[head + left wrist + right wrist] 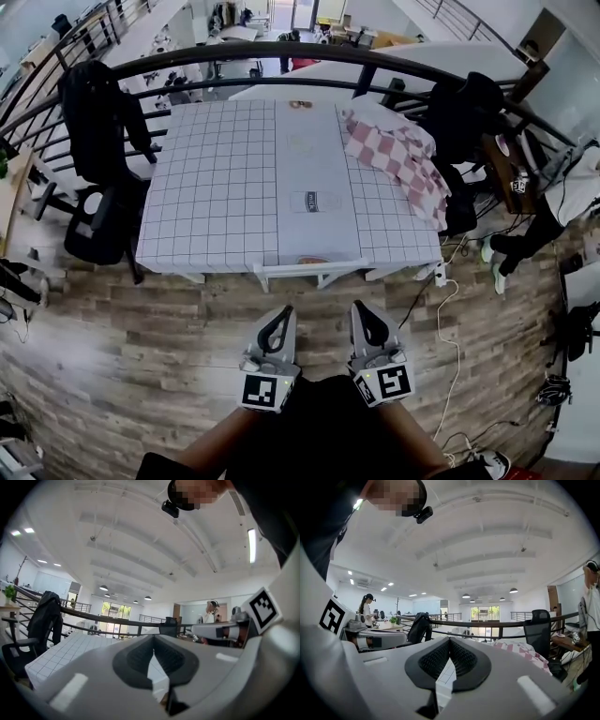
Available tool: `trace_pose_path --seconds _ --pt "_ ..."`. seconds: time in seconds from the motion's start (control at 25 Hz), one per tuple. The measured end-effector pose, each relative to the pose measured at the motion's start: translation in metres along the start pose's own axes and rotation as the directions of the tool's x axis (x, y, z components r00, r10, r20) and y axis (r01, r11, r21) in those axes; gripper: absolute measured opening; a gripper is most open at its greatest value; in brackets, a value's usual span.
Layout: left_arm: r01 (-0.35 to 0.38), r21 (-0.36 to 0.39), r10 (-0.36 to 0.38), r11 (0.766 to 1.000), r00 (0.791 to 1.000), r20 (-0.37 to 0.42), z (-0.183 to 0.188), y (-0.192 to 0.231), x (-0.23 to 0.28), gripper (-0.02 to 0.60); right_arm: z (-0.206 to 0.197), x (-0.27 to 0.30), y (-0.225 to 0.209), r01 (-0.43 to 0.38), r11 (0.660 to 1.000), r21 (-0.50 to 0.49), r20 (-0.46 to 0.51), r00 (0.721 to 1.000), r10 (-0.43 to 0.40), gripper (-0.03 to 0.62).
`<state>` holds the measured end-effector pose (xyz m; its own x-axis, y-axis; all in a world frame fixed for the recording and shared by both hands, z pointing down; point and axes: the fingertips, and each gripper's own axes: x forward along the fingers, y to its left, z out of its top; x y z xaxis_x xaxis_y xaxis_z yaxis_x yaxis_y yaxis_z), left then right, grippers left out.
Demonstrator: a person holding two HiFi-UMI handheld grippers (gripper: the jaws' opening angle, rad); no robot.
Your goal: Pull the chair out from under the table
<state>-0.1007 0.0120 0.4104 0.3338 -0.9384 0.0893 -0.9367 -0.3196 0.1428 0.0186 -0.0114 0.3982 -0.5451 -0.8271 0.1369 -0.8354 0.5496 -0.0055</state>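
Observation:
A white chair [305,270] is tucked under the near edge of the table [216,187], which wears a white grid cloth; only the chair's top rail and legs show. My left gripper [283,313] and right gripper [360,309] hang side by side over the wooden floor, a short way in front of the chair and apart from it. Both point at the table, jaws pressed together with nothing between them. In the left gripper view the left gripper [153,645] faces the table [65,656]. The right gripper [449,642] likewise looks across the tabletop.
A pink checked cloth [398,155] lies on the table's right part. Black office chairs draped with jackets stand at the table's left [98,131] and right [464,117]. A black railing [281,56] runs behind. Cables [448,314] trail on the floor at right, near a person [553,202].

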Motion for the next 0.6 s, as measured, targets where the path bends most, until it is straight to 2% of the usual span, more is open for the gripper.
trace_pose_path --seconds 0.12,0.24,0.36,0.6 --pt "-0.016 -0.023 0.016 1.000 1.000 0.006 0.007 0.012 -0.002 0.009 -0.003 0.000 0.011 -0.013 1.000 0.002 -0.014 1.000 0.013 -0.003" --pt "-0.025 -0.003 0.025 1.000 0.999 0.038 0.005 0.034 0.015 0.009 -0.011 0.021 0.009 -0.031 0.999 -0.038 -0.026 0.999 0.030 -0.003" --pt "-0.038 0.011 0.038 0.999 0.999 -0.004 0.003 0.042 0.033 0.009 -0.006 0.035 0.001 -0.063 0.996 -0.070 -0.041 0.997 0.060 -0.003" --pt "-0.077 0.041 0.079 0.996 0.995 -0.054 -0.008 0.036 0.034 0.009 -0.019 0.035 -0.006 -0.125 0.992 -0.023 -0.062 0.990 0.123 -0.003"
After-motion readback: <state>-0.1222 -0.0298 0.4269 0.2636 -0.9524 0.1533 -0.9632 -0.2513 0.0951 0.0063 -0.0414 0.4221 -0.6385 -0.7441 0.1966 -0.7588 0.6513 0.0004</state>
